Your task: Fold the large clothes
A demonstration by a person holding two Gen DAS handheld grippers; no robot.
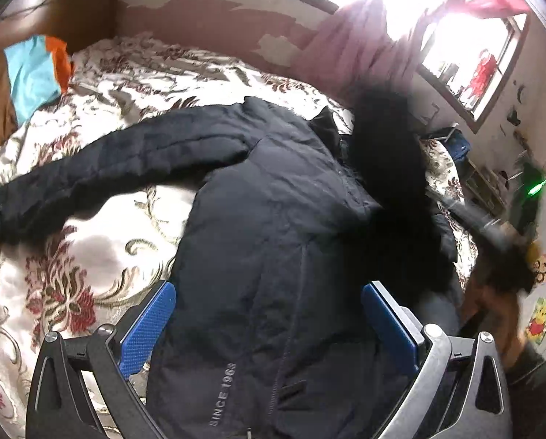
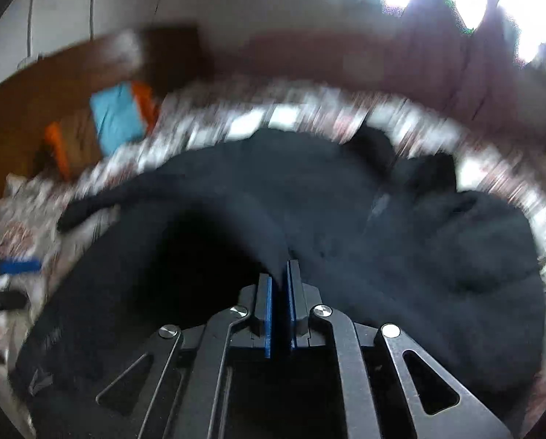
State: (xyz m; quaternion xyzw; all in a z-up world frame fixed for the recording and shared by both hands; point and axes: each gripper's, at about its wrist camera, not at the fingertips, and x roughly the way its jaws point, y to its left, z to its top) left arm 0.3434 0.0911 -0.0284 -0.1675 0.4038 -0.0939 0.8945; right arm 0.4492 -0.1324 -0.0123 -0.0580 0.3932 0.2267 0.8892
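Flowered bedding [image 1: 101, 226] is covering the bed, with a dark coat [image 1: 273, 219] lying spread across it. Left gripper [image 1: 269, 323] is hovering over the coat, jaws wide apart and empty. Right gripper [image 2: 280, 281] is pinching a fold of coat, jaws nearly closed.

L wrist: close, angled down over jacket [image 1: 273, 219] | R wrist: same, blurred | shared: jacket, bed [image 1: 126, 84]
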